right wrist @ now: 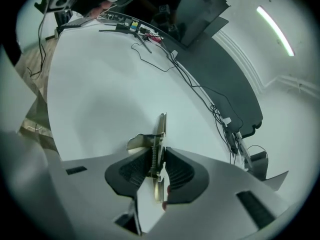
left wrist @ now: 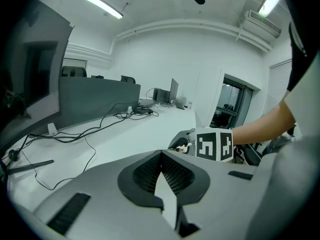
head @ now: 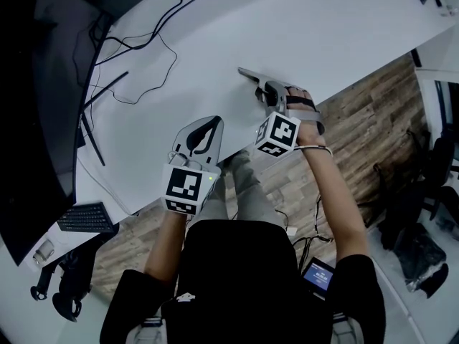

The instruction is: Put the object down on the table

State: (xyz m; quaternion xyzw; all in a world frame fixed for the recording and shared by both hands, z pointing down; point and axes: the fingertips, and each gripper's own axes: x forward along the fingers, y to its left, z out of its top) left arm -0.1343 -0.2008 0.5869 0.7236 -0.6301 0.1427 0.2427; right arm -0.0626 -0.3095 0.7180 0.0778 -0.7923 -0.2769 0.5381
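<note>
black-clad shoulders and two bare forearms fill the bottom of the head view, reaching out over the near edge of a white table (head: 323, 34). left gripper (head: 206, 122) hangs over that edge, its marker cube (head: 183, 188) facing up. its own view shows the dark ribbed pads (left wrist: 175, 176) meeting at their tips with nothing between them, only a sliver of white tabletop in the gap further back. so the left gripper (left wrist: 161, 155) is closed and empty.

right gripper (head: 262, 92) sits a little further in over the table, just beside the left one, tilted steeply down. its jaws are clamped on a thin metal tool (right wrist: 161, 129) with a small coil spring along it. the tool (head: 249, 74) sticks out past the jaw tips, pointing away from the person over bare tabletop. whether its far end touches the surface cannot be told.

from the left gripper view, the right gripper's cube (left wrist: 214, 144) shows to the right, with the forearm behind it.

black cables (head: 143, 41) trail across the left part of the table, near a dark monitor (head: 36, 120). a keyboard (head: 86, 217) lies at the lower left. wooden floor (head: 373, 113) shows to the right of the table.
</note>
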